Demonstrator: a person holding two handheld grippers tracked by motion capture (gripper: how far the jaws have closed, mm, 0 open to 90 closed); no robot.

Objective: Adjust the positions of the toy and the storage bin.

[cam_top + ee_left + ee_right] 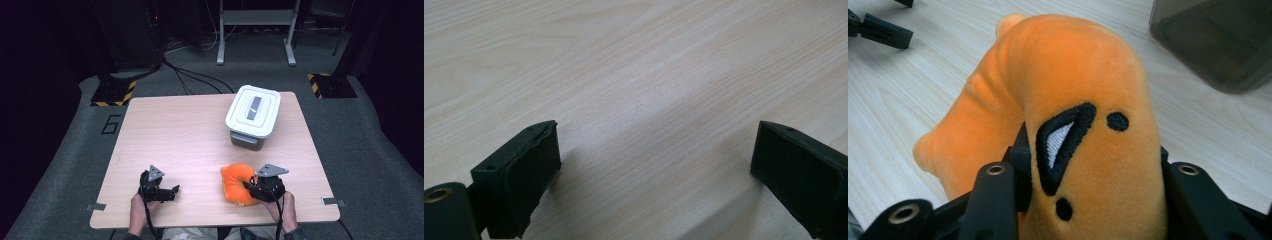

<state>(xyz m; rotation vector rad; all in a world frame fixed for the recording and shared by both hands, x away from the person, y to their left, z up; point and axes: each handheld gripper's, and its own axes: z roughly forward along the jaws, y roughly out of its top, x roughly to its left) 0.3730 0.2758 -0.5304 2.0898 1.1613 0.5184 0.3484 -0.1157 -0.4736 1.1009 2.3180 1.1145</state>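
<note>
Right gripper (252,186) is squeezing the orange plush toy (235,183) at table's (190,130) 5 o'clock; soft fabric risks slipping during a lift. Left gripper (172,190) is resting wide open, empty, at 7 o'clock.

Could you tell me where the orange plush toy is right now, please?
In the high view the plush toy sits near the table's front edge, right of centre, clamped in the right gripper, with the lidded bin behind it.
</note>
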